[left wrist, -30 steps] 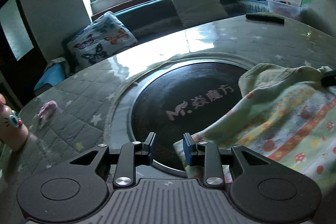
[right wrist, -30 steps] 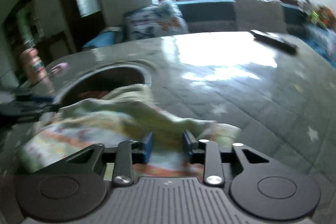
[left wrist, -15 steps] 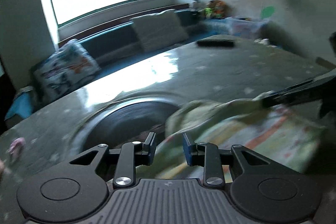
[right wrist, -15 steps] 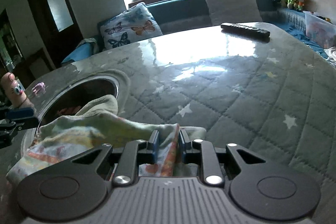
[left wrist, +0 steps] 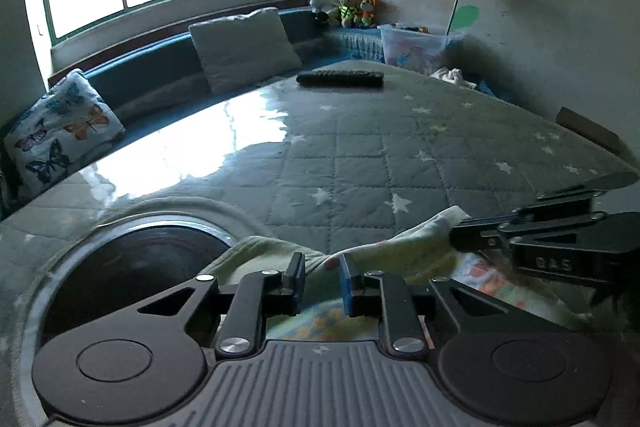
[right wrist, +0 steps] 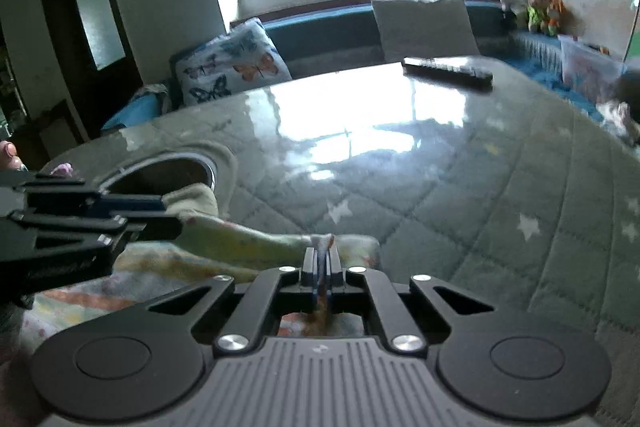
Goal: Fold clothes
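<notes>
— Two grips are wanted here; how many are on?
— One for certain. The right gripper (right wrist: 320,255) had its jaws open around the hem a second ago; they have just been closing and now pinch a fold of the child's printed garment (right wrist: 240,247) tight between the pads.
— And the left?
— The left gripper (left wrist: 322,267) was over the round dark plate (left wrist: 132,267) set into the table (left wrist: 380,155); it has swung across to the cloth. Its jaws have just been narrowing with a ridge of fabric between them, but a gap shows, and I cannot tell whether the pads bite yet.
— What does that mean for the fold?
— I judge the pick-up is nearly set: the cloth runs as a raised ridge from one gripper to the other, so a lift or carry-over looks close once the left closes home.
— Where does the garment lie?
— Along the near edge of the table, its left end lapping the plate's rim.
— Room to move?
— Plenty. The quilted cover is bare from the garment to the far edge, where only a remote control (left wrist: 340,78) lies, well apart. The right edge is nearer, so folding towards the far edge seems safer.
</notes>
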Demonstrator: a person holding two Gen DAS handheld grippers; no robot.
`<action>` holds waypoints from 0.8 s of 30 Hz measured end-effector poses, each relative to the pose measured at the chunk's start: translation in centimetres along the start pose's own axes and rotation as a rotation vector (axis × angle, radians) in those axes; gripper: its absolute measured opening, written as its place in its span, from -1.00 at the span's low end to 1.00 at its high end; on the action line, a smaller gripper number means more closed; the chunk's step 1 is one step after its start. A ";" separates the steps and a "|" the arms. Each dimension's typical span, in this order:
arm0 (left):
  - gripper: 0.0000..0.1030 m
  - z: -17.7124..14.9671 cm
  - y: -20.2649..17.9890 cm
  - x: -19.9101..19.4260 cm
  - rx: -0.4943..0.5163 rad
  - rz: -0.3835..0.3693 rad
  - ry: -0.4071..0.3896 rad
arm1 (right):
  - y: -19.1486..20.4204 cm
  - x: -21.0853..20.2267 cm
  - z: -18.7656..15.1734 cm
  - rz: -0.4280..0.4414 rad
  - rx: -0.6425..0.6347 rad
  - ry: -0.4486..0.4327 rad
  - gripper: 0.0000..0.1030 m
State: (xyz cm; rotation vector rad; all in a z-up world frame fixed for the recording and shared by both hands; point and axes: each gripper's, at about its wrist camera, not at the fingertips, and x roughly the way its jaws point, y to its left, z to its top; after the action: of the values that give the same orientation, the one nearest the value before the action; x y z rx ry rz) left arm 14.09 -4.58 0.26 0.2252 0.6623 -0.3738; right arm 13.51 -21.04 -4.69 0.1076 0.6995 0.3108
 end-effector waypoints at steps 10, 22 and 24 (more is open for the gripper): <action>-0.64 -0.3 0.4 1.4 -0.031 -0.020 0.018 | 0.7 -0.6 1.8 0.144 -0.017 -0.021 -0.92; -0.63 -1.4 2.9 -3.6 -0.092 0.019 -0.048 | 3.9 3.9 2.2 0.161 -0.127 0.088 -0.93; -0.63 -2.2 3.0 -4.7 -0.082 0.031 -0.051 | 4.1 3.8 2.3 0.150 -0.129 0.081 -0.91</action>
State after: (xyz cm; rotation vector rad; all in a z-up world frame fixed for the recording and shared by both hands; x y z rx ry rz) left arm 10.71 0.10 1.81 0.1474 0.6222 -0.3211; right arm 16.76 -15.97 -4.46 0.0251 0.7517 0.5053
